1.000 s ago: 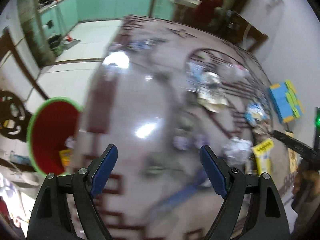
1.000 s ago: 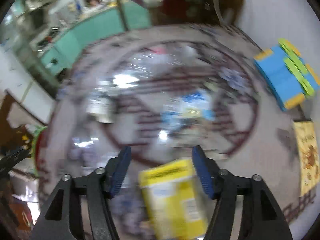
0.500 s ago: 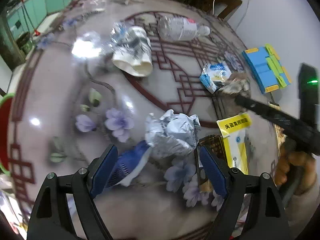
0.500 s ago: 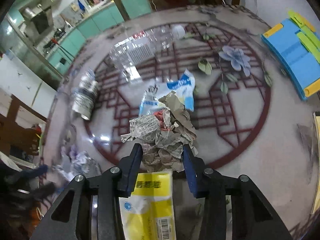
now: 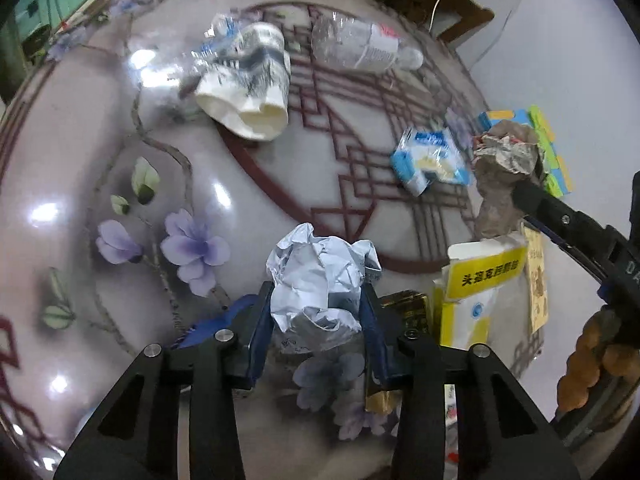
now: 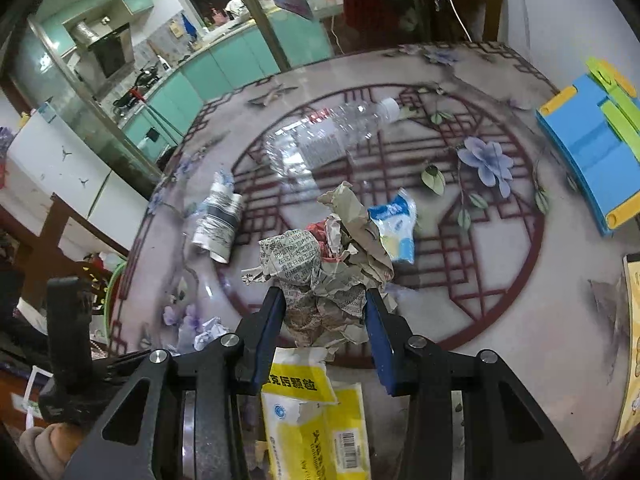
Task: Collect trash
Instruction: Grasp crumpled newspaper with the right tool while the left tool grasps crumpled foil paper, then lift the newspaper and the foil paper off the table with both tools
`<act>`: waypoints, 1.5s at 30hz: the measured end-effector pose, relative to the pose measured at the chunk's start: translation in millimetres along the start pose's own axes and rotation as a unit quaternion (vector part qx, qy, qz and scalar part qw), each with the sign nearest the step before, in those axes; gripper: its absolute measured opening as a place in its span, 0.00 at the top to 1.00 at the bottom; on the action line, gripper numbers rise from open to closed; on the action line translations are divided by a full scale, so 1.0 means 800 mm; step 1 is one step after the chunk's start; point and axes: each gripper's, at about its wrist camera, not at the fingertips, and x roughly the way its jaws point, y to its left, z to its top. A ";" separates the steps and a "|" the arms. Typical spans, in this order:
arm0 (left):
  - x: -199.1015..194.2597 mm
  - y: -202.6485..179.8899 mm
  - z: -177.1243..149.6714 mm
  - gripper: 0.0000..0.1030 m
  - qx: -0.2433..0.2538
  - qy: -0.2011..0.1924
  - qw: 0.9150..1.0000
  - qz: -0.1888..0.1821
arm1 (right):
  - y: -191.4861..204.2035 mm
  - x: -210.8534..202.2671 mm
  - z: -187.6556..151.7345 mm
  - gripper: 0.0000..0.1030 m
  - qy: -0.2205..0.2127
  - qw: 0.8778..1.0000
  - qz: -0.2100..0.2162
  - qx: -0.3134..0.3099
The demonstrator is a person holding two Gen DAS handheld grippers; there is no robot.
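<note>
My left gripper (image 5: 318, 320) is shut on a crumpled white paper ball (image 5: 320, 276) near the front edge of the round patterned table (image 5: 100, 168). My right gripper (image 6: 326, 312) is shut on a crumpled newspaper wad (image 6: 324, 276) and holds it off the table; the wad also shows at the right of the left wrist view (image 5: 504, 168). Loose trash lies around: a clear plastic bottle (image 6: 332, 132), a crushed paper cup (image 5: 248, 88), a blue and white wrapper (image 5: 430, 158) and a torn yellow packet (image 6: 316, 412).
A blue and green plastic block (image 6: 592, 140) sits at the table's right side. A gold wrapper (image 5: 404, 312) and a blue wrapper (image 5: 216, 320) lie by my left fingers. A green bin rim (image 6: 114, 280) shows past the table's left edge.
My left gripper swung from the red bin to the table and shut on the white paper ball. My right gripper shut on the newspaper wad and lifted it.
</note>
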 end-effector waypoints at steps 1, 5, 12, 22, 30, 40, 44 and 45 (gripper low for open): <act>-0.011 0.002 0.002 0.62 -0.003 -0.008 1.000 -0.002 | 0.003 -0.002 0.002 0.62 -0.003 1.000 0.000 -0.003; -0.042 0.006 0.004 0.62 0.006 -0.038 0.999 0.020 | 0.019 -0.014 0.013 0.62 -0.019 1.000 -0.003 -0.020; -0.074 0.036 0.005 0.61 -0.018 -0.061 0.998 0.028 | 0.033 -0.007 0.028 0.60 -0.024 0.999 -0.004 -0.032; -0.108 0.065 0.000 0.60 -0.035 -0.082 0.996 0.030 | 0.034 -0.033 0.031 0.60 -0.106 0.991 0.074 0.033; -0.116 0.080 -0.001 0.60 -0.032 -0.083 0.996 0.033 | 0.046 -0.046 0.042 0.77 -0.109 0.987 0.103 0.056; -0.130 0.093 -0.003 0.60 -0.026 -0.086 0.996 0.030 | 0.071 0.021 0.039 0.34 -0.023 0.999 -0.043 -0.011; -0.134 0.099 -0.008 0.60 -0.024 -0.085 0.996 0.031 | 0.052 0.072 0.033 0.33 0.019 0.997 -0.075 0.003; -0.135 0.101 -0.010 0.60 -0.025 -0.085 0.996 0.032 | 0.046 0.084 0.030 0.43 0.036 0.996 -0.083 0.017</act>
